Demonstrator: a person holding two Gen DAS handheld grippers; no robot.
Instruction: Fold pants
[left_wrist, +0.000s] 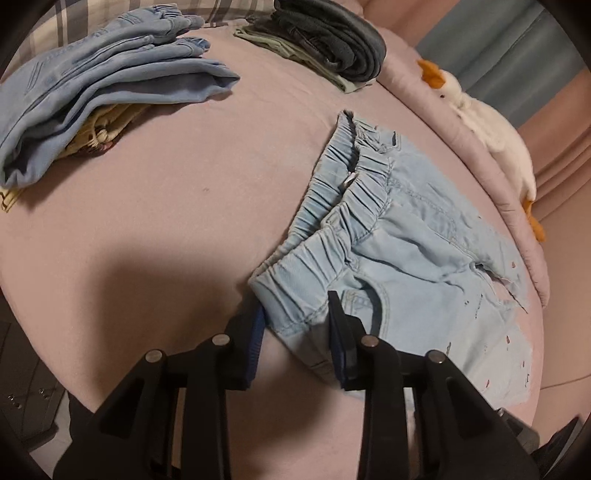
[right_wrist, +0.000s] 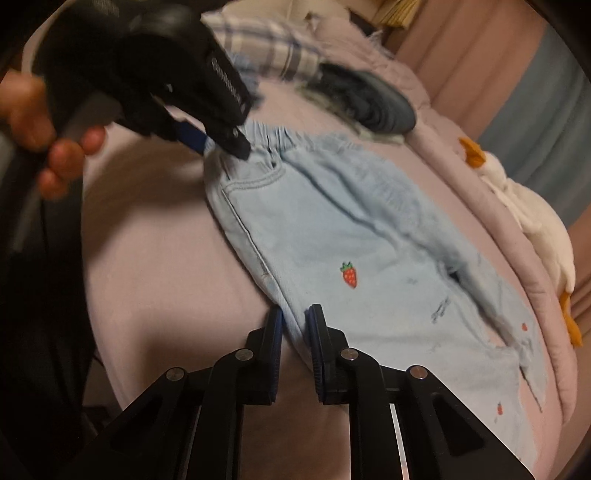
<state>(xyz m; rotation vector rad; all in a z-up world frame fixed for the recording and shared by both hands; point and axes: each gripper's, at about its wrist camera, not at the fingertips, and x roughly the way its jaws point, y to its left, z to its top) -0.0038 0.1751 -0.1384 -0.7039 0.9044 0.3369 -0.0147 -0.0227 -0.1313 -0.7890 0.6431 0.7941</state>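
Pants (left_wrist: 399, 254) of soft, pale-blue denim are being spread flat on the pink bed (left_wrist: 166, 221), their gathered elastic waistband (left_wrist: 343, 206) ruffled and small strawberries (right_wrist: 349, 275) embroidered on one leg. Folded denim stacks, light blue (left_wrist: 103, 96) and dark grey (left_wrist: 332, 40), are being kept at the far side of the bed, near a white plush goose (left_wrist: 495, 136) on the padded edge. The waistband corner is being straddled by the left gripper (left_wrist: 297, 325), jaws moderately apart. The side seam is being straddled by the right gripper (right_wrist: 295, 332), jaws narrow, cloth between them.
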